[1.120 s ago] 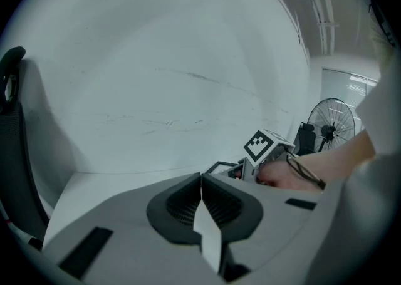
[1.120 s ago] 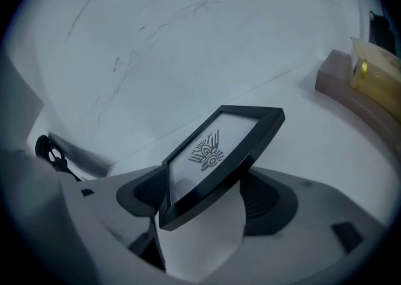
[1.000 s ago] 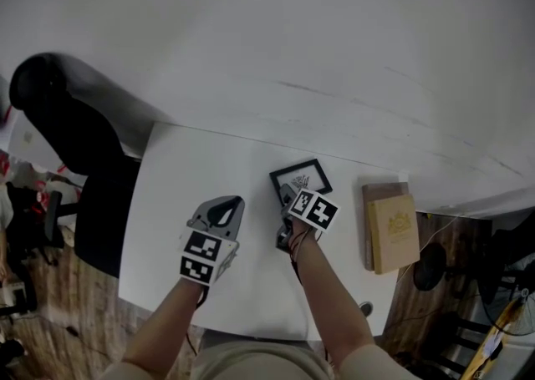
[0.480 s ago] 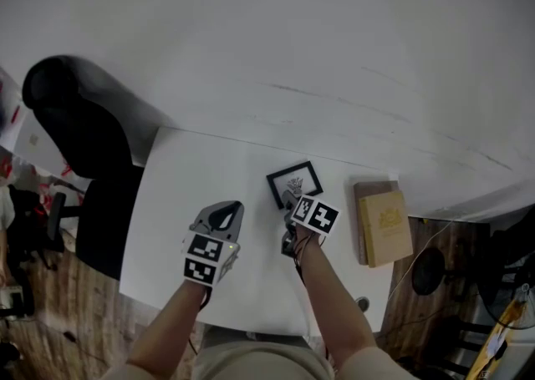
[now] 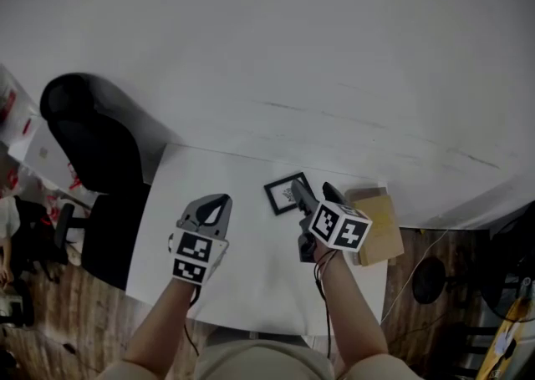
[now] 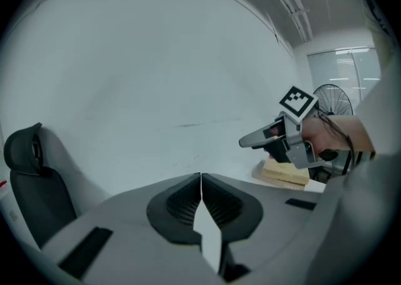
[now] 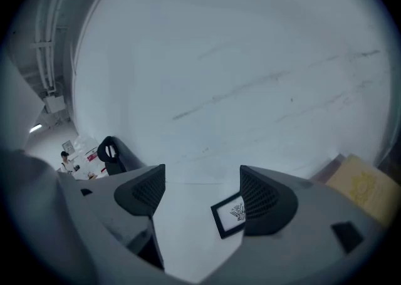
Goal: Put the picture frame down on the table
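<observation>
A small black picture frame [image 5: 285, 193] with a white mat and a dark drawing lies flat on the white table [image 5: 251, 270] near its far edge. In the right gripper view the picture frame [image 7: 229, 215] shows below and between the jaws, part hidden by the right jaw. My right gripper [image 5: 313, 192] hovers above and right of the frame, open, holding nothing. My left gripper [image 5: 214, 206] is over the table's left half, shut and empty; its jaws [image 6: 200, 197] meet in the left gripper view.
A tan book on a brown board [image 5: 378, 225] lies at the table's right end, also seen as the book [image 7: 362, 191]. A black office chair [image 5: 92, 144] stands left of the table. A white wall rises behind. Wood floor and cables show at right.
The right gripper has let go of the frame, opened, and lifted back to the right. The frame now lies flat on the table. The left gripper barely moved.
</observation>
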Motion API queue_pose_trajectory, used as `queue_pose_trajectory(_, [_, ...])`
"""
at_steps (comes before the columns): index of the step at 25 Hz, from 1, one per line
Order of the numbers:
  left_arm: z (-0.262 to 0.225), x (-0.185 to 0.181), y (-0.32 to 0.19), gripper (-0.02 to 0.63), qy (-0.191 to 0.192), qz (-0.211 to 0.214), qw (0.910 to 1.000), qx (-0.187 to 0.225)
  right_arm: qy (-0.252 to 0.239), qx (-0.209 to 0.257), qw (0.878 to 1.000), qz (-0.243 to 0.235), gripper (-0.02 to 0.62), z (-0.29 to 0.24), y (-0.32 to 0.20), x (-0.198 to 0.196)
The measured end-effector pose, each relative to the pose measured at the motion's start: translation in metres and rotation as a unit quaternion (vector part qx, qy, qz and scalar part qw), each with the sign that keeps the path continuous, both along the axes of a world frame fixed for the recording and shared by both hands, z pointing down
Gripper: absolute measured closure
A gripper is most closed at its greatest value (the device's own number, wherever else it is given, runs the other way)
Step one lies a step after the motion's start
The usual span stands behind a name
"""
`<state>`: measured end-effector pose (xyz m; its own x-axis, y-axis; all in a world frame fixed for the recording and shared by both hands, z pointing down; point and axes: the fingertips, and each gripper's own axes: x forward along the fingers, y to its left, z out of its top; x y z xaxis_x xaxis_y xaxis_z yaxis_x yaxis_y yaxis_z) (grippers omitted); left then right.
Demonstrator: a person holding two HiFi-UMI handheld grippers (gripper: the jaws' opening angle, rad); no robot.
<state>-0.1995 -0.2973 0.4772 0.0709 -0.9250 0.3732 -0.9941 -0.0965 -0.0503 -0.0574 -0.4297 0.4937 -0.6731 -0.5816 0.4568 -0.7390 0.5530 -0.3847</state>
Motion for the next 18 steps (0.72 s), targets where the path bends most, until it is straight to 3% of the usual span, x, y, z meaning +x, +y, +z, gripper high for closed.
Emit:
queue_pose_trajectory(5, [-0.043, -0.004, 0.004, 0.583, -0.008, 0.002, 0.9992, 0.04, -0.021, 0.108, 0.993, -0.029, 0.254, -0.088, 0.019, 0.005])
queue_pose_trajectory(8, [-0.077, -0.004, 0.007, 0.583, 0.024, 0.005, 0.9965, 0.08, -0.012, 0.184, 0.982, -0.041, 0.273, -0.136, 0.033, 0.011])
queue_pose_trajectory(10, [-0.102, -0.005, 0.011, 0.583, 0.022, 0.005, 0.9942, 0.105, -0.002, 0.225, 0.972, -0.062, 0.286, -0.164, 0.047, 0.01])
queue_pose_trajectory(14, [-0.149, -0.001, 0.024, 0.583, 0.01, 0.013, 0.9885, 0.151, -0.008, 0.285, 0.954, -0.092, 0.314, -0.213, 0.079, 0.013])
queue_pose_trajectory(18, [-0.184, 0.004, 0.04, 0.583, 0.005, 0.018, 0.9826, 0.185, -0.054, 0.31, 0.945, -0.088, 0.362, -0.252, 0.101, 0.028])
